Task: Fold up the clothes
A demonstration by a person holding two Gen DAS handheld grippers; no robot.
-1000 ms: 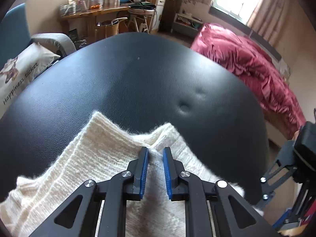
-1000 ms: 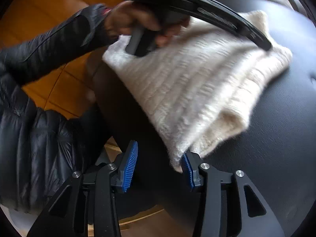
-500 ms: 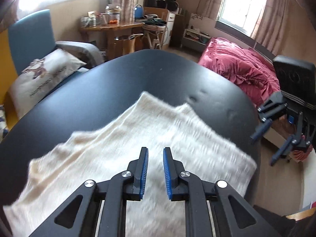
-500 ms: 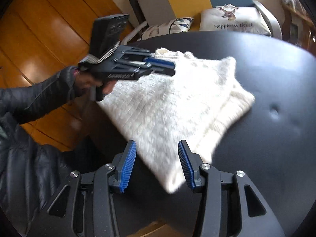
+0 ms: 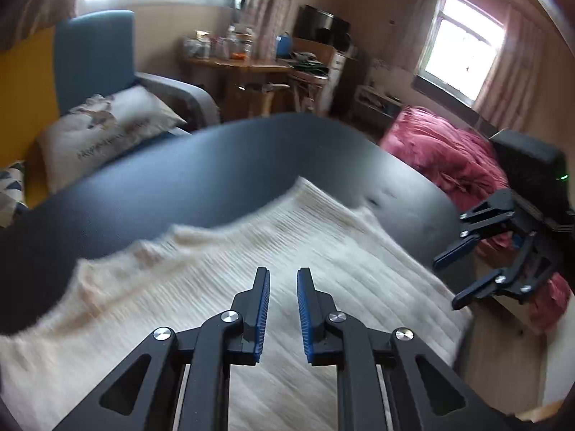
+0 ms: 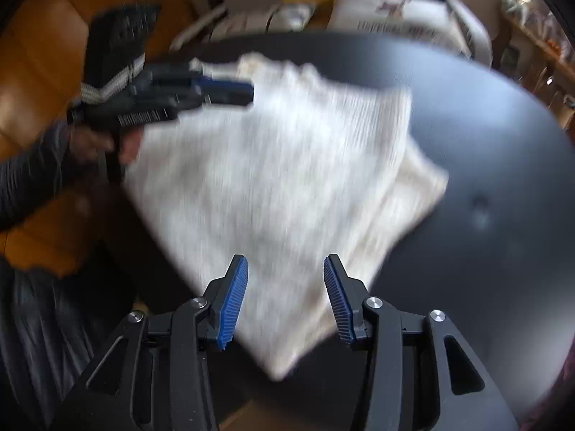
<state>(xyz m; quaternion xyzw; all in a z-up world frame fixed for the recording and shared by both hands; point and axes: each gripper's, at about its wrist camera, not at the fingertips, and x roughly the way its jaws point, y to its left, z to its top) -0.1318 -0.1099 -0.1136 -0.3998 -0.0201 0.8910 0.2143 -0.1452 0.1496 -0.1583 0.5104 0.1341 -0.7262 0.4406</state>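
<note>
The cream knit sweater lies folded into a layered bundle at the counter's near edge — folding looks largely done, perhaps some squaring left. Left tongs, narrowly parted, and right tongs, wider apart, hover over it — both empty

The folded sweater lies on the table, near its close edge. The left gripper hovers over the sweater; the right gripper over its near corner. An armchair with a cushion stands behind the table, a bed to the right.
</note>
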